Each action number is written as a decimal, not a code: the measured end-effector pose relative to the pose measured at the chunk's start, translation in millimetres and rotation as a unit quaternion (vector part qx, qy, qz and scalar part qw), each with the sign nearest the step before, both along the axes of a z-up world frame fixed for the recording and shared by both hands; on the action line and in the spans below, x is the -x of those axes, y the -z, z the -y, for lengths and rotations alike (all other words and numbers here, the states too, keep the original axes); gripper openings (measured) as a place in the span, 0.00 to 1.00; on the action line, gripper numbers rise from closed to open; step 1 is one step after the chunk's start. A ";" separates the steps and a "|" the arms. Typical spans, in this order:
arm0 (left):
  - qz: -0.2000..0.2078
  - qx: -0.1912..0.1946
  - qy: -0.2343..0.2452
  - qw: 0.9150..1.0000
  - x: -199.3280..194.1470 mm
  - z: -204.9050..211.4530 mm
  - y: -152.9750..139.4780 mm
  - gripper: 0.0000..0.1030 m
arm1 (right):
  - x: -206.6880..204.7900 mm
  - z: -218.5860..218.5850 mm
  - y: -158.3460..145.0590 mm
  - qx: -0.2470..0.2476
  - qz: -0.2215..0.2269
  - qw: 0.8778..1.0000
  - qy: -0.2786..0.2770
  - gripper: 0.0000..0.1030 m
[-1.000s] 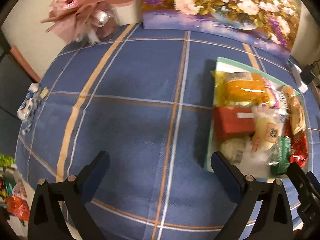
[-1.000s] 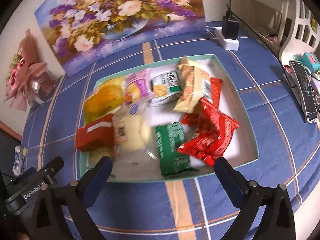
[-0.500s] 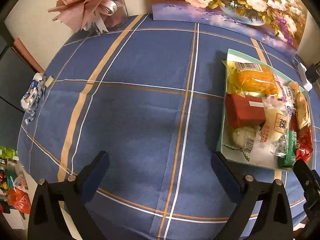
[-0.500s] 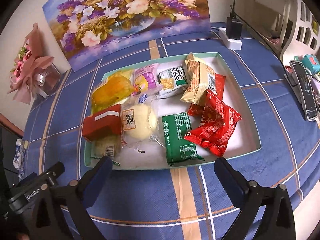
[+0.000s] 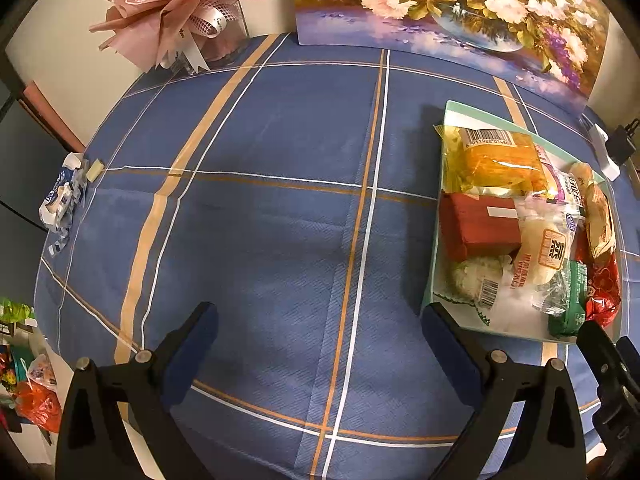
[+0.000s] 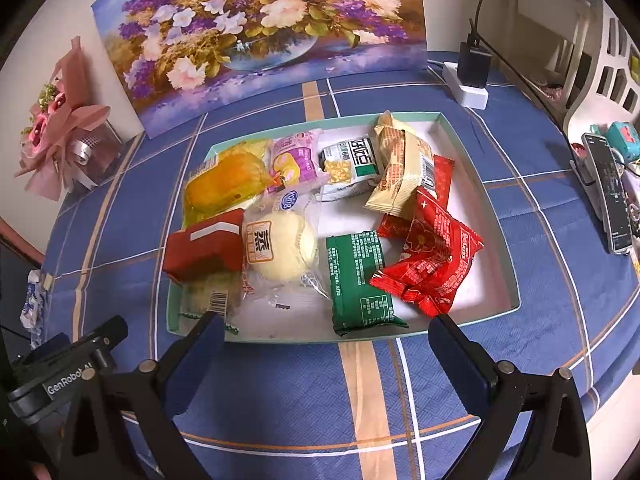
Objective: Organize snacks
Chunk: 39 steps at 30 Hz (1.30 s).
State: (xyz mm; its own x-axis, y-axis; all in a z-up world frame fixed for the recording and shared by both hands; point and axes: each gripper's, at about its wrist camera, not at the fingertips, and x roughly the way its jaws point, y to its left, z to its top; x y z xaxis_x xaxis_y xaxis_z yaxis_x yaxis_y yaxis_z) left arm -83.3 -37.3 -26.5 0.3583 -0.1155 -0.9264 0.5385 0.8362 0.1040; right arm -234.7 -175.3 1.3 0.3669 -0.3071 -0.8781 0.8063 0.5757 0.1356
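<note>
- The shallow mint-green cardboard tray lies on the blue plaid tablecloth, filled with wrapped snacks.
- The right gripper hovers at the tray's near rim with its two dark blue fingers wide apart and holding nothing; the tray sits just beyond the fingertips and spans the gap between them.
- Inside the tray, left side: a yellow-orange cake in clear wrap at the far left, a red rectangular carton nearer, and a pale barcoded packet at the near left corner, just beyond the left fingertip.
- Centre: a round pale bun in clear film, a pink-purple packet beyond it, and a white-and-green pouch further right.
- Right side: a beige wafer packet lying over red foil packets, with a flat green packet near the front rim.
- The left gripper is held over bare tablecloth, fingers wide apart and empty; the tray lies to the right, its near left corner just beyond the right-hand fingertip.
- A floral painting leans against the far wall; a pink wrapped bouquet stands at the far left.
- A white power strip with a black adapter sits far right of the tray.
</note>
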 end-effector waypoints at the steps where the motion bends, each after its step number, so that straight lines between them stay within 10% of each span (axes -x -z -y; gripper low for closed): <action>1: 0.000 -0.002 -0.001 1.000 -0.2 0.0 0.4 0.98 | 0.0 -0.1 0.1 0.000 0.000 1.000 0.000 1.00; 39: -0.015 -0.007 -0.012 1.000 -2.9 2.0 8.2 0.98 | -0.1 2.1 5.0 -0.005 -0.015 1.000 -0.002 1.00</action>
State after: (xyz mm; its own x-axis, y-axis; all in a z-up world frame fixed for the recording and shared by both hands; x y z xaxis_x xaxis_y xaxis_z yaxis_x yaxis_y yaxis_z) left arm -80.4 -39.3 -34.7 0.3328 -0.0943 -0.9383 0.5208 0.8478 0.0996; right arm -234.6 -177.4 -3.7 0.3422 -0.2965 -0.8916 0.8074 0.5781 0.1177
